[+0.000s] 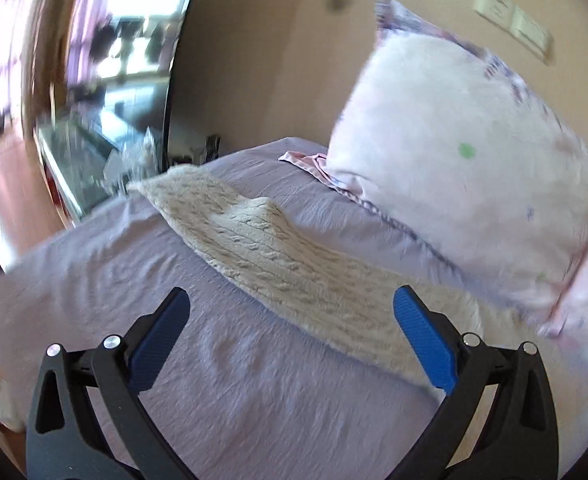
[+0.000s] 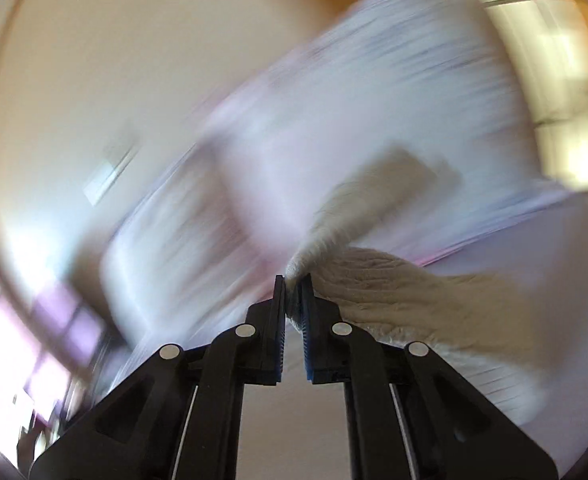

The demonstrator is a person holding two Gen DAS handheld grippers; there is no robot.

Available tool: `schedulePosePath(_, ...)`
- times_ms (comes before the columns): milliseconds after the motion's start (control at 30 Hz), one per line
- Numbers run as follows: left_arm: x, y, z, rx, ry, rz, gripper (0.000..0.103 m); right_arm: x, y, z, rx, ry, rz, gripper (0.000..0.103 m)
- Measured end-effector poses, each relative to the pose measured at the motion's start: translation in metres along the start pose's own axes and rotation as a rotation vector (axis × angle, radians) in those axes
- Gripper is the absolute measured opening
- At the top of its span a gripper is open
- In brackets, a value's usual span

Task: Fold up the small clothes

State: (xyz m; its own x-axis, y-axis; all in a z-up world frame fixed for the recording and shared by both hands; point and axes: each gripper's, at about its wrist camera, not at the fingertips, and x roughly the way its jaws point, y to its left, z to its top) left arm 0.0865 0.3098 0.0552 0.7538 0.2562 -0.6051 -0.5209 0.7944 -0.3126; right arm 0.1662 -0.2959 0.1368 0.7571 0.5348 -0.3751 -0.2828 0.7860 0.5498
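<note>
A cream cable-knit garment [image 1: 278, 264] lies stretched in a long band across the lilac bedsheet [image 1: 174, 340], from the far left toward the near right. My left gripper [image 1: 292, 304] is open and empty, hovering just above the sheet with the knit between and beyond its blue pads [image 1: 425, 340]. My right gripper [image 2: 293, 280] is shut on an end of the same knit garment [image 2: 393, 284], which hangs away to the right. The right wrist view is heavily blurred.
A large white pillow with a patterned border [image 1: 465, 168] leans against the beige wall at the right. A pink cloth [image 1: 307, 162] lies at its foot. A mirror or glass door [image 1: 114, 92] stands past the bed's left edge.
</note>
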Motion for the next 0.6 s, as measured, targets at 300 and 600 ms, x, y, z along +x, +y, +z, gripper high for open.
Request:
schedulePosePath(300,0.041,0.048,0.032,-0.207,0.061,-0.022,0.092,0.028,0.048,-0.041,-0.075,0.145,0.082,0.076)
schedulePosePath(600,0.081,0.11,0.047,-0.549,0.142,-0.094,0.067,-0.021,-0.027,-0.039,0.034,0.066,-0.107,0.082)
